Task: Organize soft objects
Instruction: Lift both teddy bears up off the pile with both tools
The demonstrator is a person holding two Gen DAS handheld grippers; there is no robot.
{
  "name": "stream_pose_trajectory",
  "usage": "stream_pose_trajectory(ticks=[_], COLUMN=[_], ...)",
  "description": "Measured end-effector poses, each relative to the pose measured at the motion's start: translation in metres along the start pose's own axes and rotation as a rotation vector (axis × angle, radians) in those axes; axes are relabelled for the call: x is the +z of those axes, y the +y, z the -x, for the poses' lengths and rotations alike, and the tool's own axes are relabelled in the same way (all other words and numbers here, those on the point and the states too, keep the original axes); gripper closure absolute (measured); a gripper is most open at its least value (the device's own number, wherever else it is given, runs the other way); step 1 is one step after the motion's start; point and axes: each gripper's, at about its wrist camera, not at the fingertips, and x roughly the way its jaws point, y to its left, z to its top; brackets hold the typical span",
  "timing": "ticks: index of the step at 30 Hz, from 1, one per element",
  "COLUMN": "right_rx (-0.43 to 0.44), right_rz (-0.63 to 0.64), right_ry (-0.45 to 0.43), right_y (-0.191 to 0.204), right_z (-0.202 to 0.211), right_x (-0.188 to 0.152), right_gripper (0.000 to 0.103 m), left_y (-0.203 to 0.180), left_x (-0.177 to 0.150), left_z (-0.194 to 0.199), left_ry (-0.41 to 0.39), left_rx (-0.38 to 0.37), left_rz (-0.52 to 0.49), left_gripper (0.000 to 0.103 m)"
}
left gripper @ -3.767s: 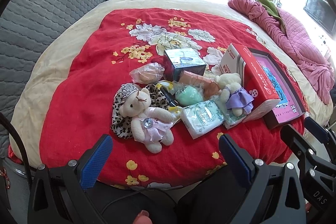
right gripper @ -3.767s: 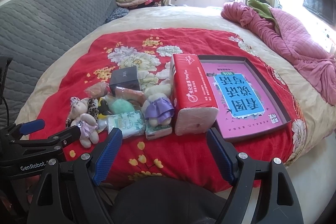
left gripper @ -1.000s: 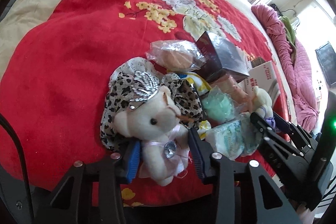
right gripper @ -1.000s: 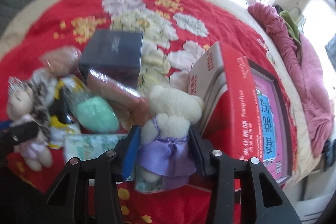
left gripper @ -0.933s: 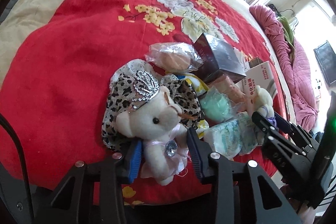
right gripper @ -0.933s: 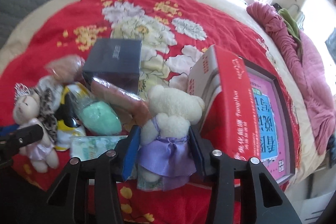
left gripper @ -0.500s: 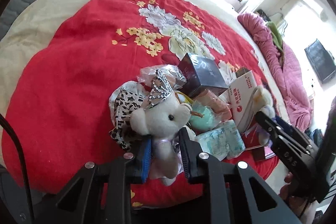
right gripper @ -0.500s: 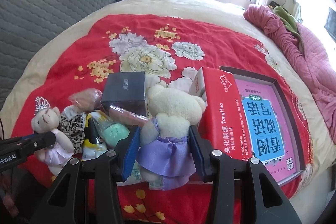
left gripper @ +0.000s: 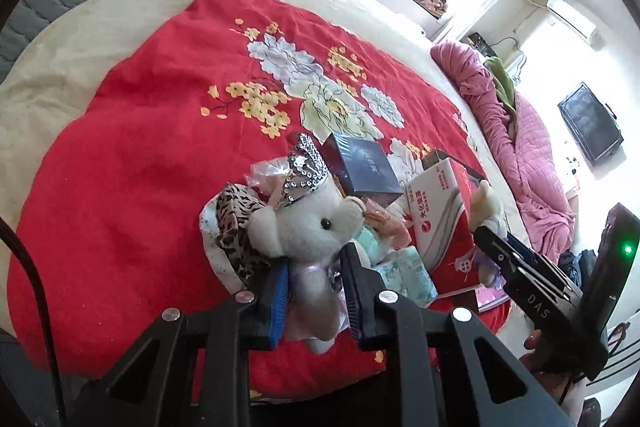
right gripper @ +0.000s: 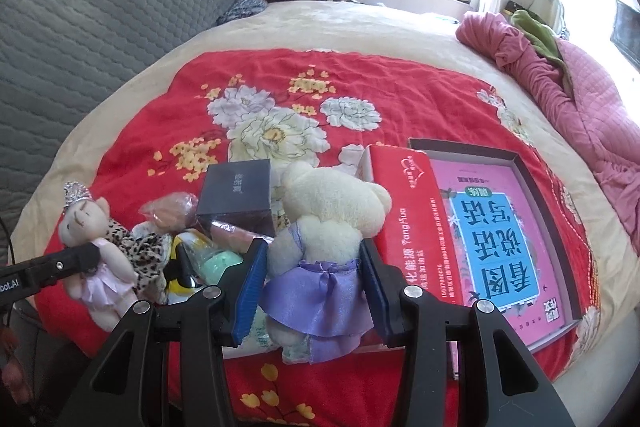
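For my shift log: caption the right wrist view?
Right gripper clamps purple-skirted teddy bear beside red tissue box.

"YangHua" on red tissue box (right gripper: 404, 227), "DAS" on right gripper (left gripper: 536, 309), upside-down Chinese characters on pink book (right gripper: 496, 251)

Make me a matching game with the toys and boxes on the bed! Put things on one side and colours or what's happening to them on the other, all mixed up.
Things:
1. crown bear
2. purple-dress bear
3. dark box
4. tissue box

Clues:
A. red, lying beside the open pink tray
B. squeezed in the right gripper
C. squeezed in the left gripper
D. navy, sitting behind the pile

Pairs: 1-C, 2-B, 3-D, 4-A
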Motion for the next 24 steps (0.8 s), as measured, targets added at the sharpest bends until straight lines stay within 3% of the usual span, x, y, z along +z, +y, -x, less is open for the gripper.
stream_pose_trajectory(ticks=[8,15,17,19,21,24], right_rx=[0.006,0.010,0.013,0.017,0.016,0.022], right_rz=[-0.011,-0.019,-0.021,-0.024,-0.025,-0.032], right_ry=[0.009,0.022,0.026,0.029,0.027,0.030], right_y=[-0.003,-0.004,-0.004,-0.005,-0.006,-0.007], right_z=[-0.002,-0.007,-0.008,-0.010,-0.010,-0.012], right_x=[-0.003,-0.005,-0.006,-0.005,-0.005,-0.005], right_gripper=[0.055,0.055,0.055,0.055,0.055,0.055], left_y=[0.003,0.002,0.002,0.003,0.005,0.008], left_x=[-0.009,-0.007,-0.005,-0.003,-0.002,0.001], left_z=[-0.033,-0.039,-0.038,-0.037,-0.036,-0.039], left_ry=[0.061,0.060,0.054,0.049,0.040,0.044], left_rx=[0.049,0.086,0.112,0.141,0.145,0.159], left_rz=[-0.030,-0.030,-0.027,-0.030,-0.027,-0.015], left_gripper=[0.077,0.074,0.070,0.056,0.048,0.047])
